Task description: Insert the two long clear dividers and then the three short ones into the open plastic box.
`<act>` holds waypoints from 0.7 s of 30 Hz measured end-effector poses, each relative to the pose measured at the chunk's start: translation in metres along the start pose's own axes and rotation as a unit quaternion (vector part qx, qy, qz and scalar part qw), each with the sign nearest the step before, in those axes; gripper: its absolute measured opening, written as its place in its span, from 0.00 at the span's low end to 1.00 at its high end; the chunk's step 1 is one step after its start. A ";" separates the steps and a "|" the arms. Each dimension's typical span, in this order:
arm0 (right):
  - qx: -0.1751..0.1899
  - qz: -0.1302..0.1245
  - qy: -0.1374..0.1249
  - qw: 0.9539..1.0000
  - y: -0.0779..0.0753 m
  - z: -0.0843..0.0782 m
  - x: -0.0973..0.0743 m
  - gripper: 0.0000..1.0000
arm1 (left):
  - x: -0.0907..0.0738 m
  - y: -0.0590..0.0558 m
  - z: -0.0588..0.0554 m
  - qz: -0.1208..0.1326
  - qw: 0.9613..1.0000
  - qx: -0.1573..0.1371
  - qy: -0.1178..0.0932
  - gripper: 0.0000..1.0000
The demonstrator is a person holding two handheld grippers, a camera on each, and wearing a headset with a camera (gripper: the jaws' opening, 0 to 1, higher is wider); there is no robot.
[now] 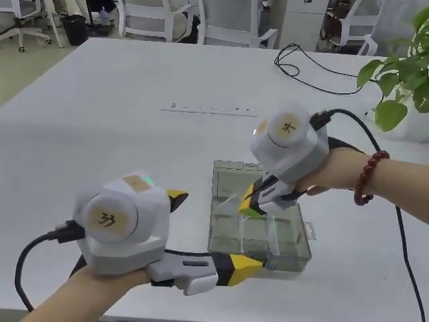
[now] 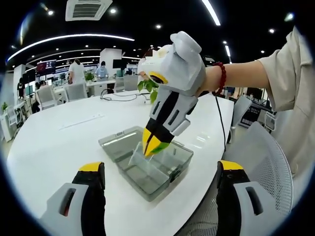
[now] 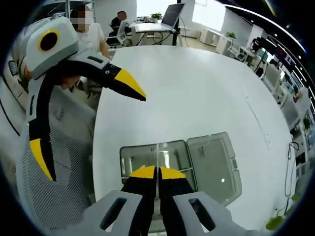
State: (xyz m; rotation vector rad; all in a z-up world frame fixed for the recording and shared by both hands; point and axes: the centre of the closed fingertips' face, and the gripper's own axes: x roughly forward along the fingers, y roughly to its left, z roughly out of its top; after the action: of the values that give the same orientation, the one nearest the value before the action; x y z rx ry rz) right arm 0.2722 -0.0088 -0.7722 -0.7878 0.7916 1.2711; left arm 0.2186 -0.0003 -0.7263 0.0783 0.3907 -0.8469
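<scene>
A clear plastic box (image 1: 295,253) lies open on the white table, its lid (image 1: 228,173) folded back. My right gripper (image 1: 247,206) hangs tips-down over the box, shut on a thin clear divider (image 1: 230,202). In the left gripper view that divider (image 2: 135,153) slants from the right gripper (image 2: 151,146) into the box (image 2: 147,179). The right gripper view looks down its shut tips (image 3: 157,172) along the divider's edge (image 3: 157,157) into the box (image 3: 177,155). My left gripper (image 1: 213,230) is wide open at the box's near-left side, holding nothing. Clear upright pieces stand inside the box.
A thin clear strip (image 1: 208,109) lies farther back on the table. A black cable (image 1: 301,67) loops at the back right beside a green plant (image 1: 402,74). Chairs (image 1: 154,20) line the far edge. The table's near edge runs just below my left hand.
</scene>
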 end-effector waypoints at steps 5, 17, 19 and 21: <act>-0.023 0.009 0.015 1.000 0.001 0.002 0.007 0.02 | 0.000 0.000 0.002 0.002 1.000 -0.002 -0.005 0.96; -0.096 0.024 0.045 0.994 0.006 -0.002 0.023 0.02 | -0.002 -0.002 0.001 0.010 1.000 -0.005 -0.009 0.95; -0.096 0.025 0.047 0.994 0.006 -0.003 0.026 0.02 | -0.003 -0.002 0.001 0.012 1.000 -0.003 -0.010 0.95; -0.096 0.026 0.053 0.994 0.006 -0.005 0.029 0.02 | -0.004 -0.002 0.001 0.012 1.000 -0.006 -0.011 0.95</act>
State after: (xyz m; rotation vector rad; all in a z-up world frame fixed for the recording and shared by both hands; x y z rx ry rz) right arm 0.2700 0.0027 -0.8001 -1.0015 0.7867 1.3744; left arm 0.2155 0.0010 -0.7238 0.0631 0.3728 -0.8204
